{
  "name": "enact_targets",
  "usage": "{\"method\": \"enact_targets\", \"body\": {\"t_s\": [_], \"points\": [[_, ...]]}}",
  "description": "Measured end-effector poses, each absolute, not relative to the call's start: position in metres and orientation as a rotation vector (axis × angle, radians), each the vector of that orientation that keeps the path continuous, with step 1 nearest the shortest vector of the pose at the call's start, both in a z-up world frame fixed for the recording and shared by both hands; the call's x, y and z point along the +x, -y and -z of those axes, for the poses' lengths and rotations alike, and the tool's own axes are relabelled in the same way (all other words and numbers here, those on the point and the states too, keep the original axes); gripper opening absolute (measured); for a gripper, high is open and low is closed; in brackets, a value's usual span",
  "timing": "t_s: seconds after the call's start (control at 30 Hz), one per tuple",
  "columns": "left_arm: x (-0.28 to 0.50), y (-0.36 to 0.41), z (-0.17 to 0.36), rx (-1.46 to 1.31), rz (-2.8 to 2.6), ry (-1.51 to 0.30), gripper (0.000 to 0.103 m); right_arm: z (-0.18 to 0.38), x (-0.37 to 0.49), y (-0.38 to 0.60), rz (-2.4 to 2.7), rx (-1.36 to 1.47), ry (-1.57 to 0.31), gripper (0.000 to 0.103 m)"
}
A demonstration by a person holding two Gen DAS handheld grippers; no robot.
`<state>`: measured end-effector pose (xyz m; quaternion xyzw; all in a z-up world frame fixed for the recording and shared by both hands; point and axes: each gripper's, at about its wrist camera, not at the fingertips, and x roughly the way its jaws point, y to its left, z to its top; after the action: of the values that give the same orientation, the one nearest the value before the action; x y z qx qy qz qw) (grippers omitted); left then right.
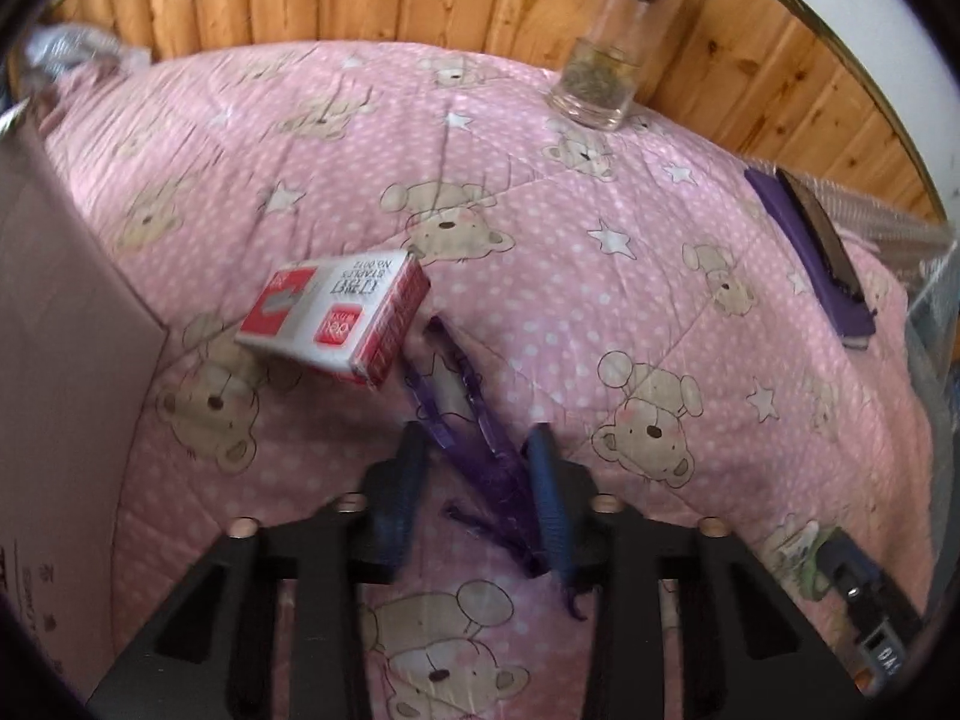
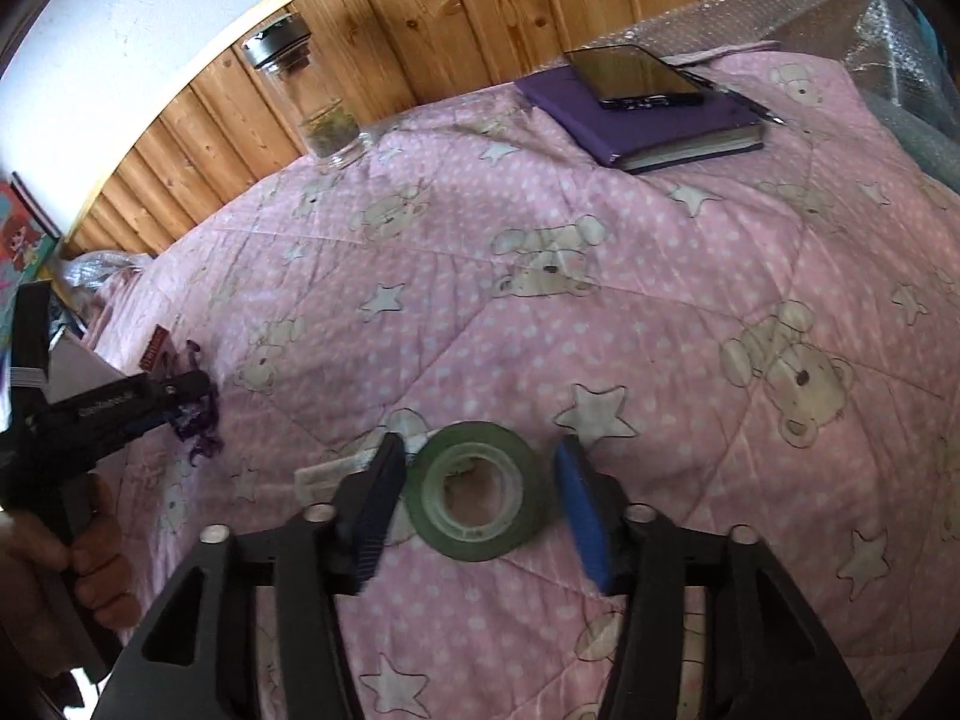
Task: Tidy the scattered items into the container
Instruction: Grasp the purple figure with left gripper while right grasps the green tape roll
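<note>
Left gripper (image 1: 477,480) has its jaws astride a purple hair claw clip (image 1: 480,444) on the pink quilt (image 1: 600,300), near the staples box (image 1: 336,318) and cardboard container (image 1: 54,324) at left, grip unclear; right gripper (image 2: 480,498) jaws apart around green tape roll (image 2: 477,495), not pressing.

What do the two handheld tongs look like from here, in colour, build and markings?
Both are black plastic frames with triangular cut-outs and round pale fastener heads along the top edge. The left tongs carry dark blue ribbed pads, as do the right tongs; its right-side pad looks brighter blue. Seen from the right wrist view, the left tool has a black pistol-style handle and small whitish lettering, too blurred to read. No sleeve is visible.
</note>
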<state>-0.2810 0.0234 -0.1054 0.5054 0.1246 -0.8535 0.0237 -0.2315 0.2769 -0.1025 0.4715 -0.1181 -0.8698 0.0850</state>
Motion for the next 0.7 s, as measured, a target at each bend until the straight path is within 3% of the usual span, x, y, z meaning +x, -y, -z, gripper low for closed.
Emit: {"method": "enact_targets", "body": {"t_s": [0.2, 0.23, 0.3, 0.7], "points": [[-0.279, -0.029, 0.101, 1.591, 2.696, -0.437, 0.017, 0.102, -0.228, -0.278, 2.596, 1.415, 0.378, 0.047], [-0.278, -0.031, 0.1, 1.598, 2.705, -0.44, 0.016, 0.101, -0.227, -0.279, 2.599, 1.415, 0.387, 0.043], [-0.274, -0.033, 0.098, 1.605, 2.717, -0.441, 0.015, 0.098, -0.224, -0.281, 2.614, 1.404, 0.402, 0.018], [-0.236, -0.048, 0.081, 1.623, 2.81, -0.334, 0.015, 0.101, -0.215, -0.278, 2.599, 1.432, 0.405, 0.025]]}}
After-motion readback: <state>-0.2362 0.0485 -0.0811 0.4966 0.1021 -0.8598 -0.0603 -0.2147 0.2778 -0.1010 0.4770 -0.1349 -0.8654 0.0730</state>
